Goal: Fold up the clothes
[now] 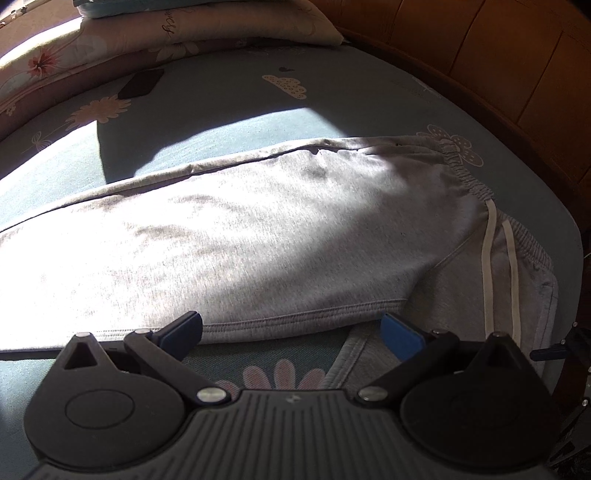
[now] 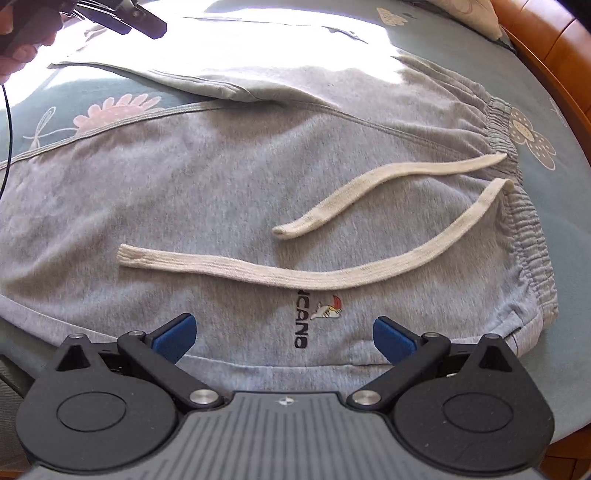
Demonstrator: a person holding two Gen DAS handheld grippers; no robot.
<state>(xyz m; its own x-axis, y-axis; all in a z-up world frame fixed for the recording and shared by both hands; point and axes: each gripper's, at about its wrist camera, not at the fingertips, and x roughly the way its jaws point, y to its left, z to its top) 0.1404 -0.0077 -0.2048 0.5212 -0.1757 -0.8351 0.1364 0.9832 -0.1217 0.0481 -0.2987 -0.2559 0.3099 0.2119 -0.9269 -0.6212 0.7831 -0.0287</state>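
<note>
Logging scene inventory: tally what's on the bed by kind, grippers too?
Grey sweatpants: 1
White drawstring ends: 2
Pillows: 2 at least, stacked
Dark flat object, phone-like: 1
Grippers, fingers open: 2, left gripper, right gripper
Total: 8

Each gripper has a ribbed grey body with a small cross mark at its top centre, flanked by two round black housings with embossed circles. Black linkage arms, pinned with silver screws, carry blue pads: left gripper (image 1: 291, 330), right gripper (image 2: 284, 332). A thin black cable (image 2: 6, 140) trails below the person's hand (image 2: 16, 44).
</note>
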